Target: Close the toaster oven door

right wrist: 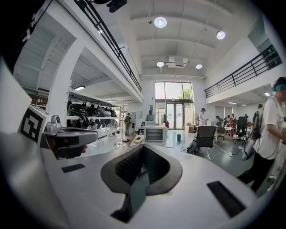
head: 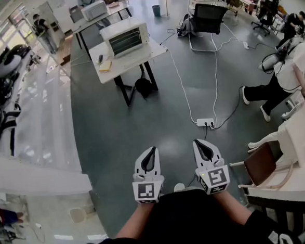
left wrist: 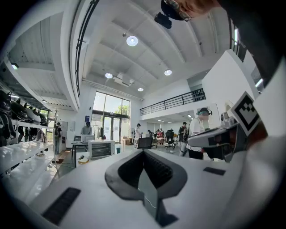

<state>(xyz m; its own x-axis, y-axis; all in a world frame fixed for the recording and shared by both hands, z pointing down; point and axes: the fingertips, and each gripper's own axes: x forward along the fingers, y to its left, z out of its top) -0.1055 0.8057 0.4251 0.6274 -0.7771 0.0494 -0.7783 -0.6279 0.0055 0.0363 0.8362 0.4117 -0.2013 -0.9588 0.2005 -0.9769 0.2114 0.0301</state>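
Far left: shelf rack (head: pixel 42 116) carrying dark gear, not part of the task. Toaster oven (head: pixel 126 37) stands on a white tabletop (head: pixel 137 58) across the open floor, well apart from the operator, its front facing this way. The horizontal rack bars show through the front, but at this range I cannot tell whether the door is ajar or flush. A small yellow item (head: pixel 105 66) lies on the tabletop just left of the oven. Left gripper (head: pixel 153 150) is held low and close to the body, pointing forward over bare floor. Its own view shows the jaws brought together with nothing between them, and the oven is small and distant beyond the tips. Right gripper (head: pixel 196 142) sits just beside it in the same posture, jaws likewise together and empty. Judgement: both are carried in a neutral, tucked pose because the oven is out of reach, so the approach has to be walked before any contact. Jaws pressed together would suit a push on the door edge rather than a grasp. A power strip (head: pixel 205 122) and its white cables (head: pixel 178 75) cross the floor between operator and tabletop, a likely trip hazard on the way. Right edge: a person (head: pixel 294 62) in white, clear of the path.
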